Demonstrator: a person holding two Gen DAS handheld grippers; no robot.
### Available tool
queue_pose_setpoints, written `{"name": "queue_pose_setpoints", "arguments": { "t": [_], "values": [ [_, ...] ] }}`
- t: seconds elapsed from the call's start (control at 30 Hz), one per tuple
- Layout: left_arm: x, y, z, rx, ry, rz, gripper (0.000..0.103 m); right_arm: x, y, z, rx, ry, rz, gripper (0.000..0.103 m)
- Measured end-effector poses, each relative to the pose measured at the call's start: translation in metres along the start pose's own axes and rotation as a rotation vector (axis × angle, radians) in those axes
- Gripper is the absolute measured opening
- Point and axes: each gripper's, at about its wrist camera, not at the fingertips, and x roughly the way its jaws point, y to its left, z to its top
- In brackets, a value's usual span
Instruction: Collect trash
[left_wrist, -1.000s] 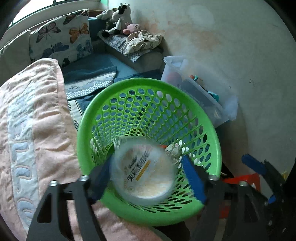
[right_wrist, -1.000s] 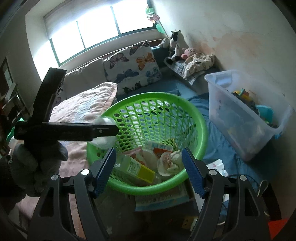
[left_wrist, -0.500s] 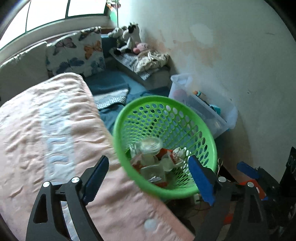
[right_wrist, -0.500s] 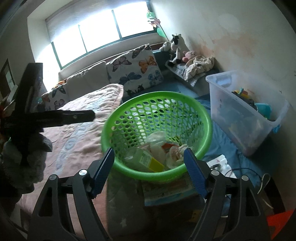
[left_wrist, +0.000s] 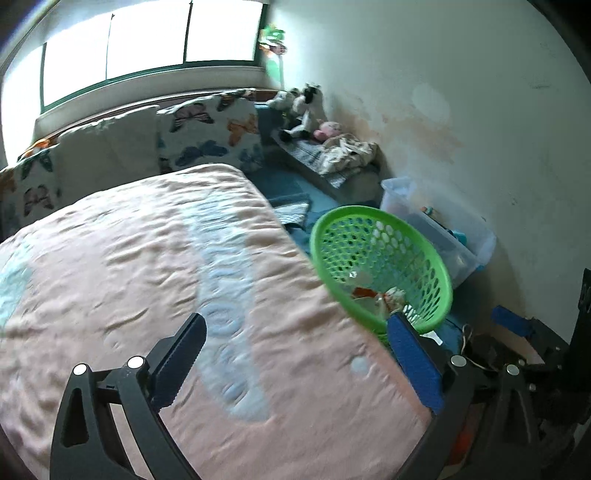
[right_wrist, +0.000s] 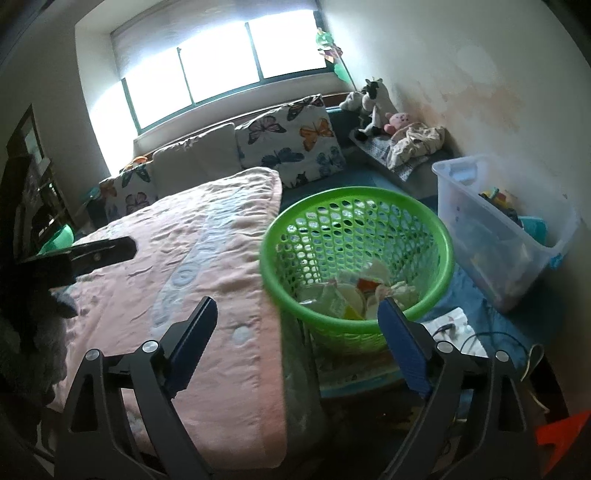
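A green perforated basket (right_wrist: 424, 229) stands on the floor beside the bed and holds several pieces of trash (right_wrist: 354, 291): cups, wrappers, crumpled paper. In the left wrist view the same basket (left_wrist: 321, 236) sits to the right, with its trash (left_wrist: 373, 291) showing at the bottom. My left gripper (left_wrist: 295, 336) hangs over the pink bedspread (left_wrist: 147, 258), its jaws still opening and nothing between them. My right gripper (right_wrist: 297, 319) is low at the bed's edge, short of the basket; its jaws are opening too, with nothing in them. The left gripper's finger (right_wrist: 99, 253) shows at the left of the right wrist view.
A clear plastic storage bin (right_wrist: 498, 236) with toys stands right of the basket, against the wall. Butterfly cushions (right_wrist: 291, 140) and plush toys (right_wrist: 373, 103) line the window end. Cables (right_wrist: 480, 339) and paper lie on the blue floor mat by the basket.
The cup that my left gripper held over the basket has dropped in. Both grippers have opened wider and drawn back from the basket, the left swinging far out over the bed.
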Motion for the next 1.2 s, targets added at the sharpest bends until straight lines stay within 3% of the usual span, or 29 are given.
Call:
{"name": "queue_pose_setpoints", "arguments": {
  "t": [0.53,1.2],
  "values": [
    [-0.070,0.047,-0.058,-0.081,-0.083,0.190,0.096,-0.004,0.050,-0.020,-0.052,0.039,0.057,0.093],
    [-0.101,0.062,-0.100,-0.123,-0.119,0.309,0.096,-0.006,0.083,-0.028,-0.109,0.047,0.093,0.097]
  ]
}}
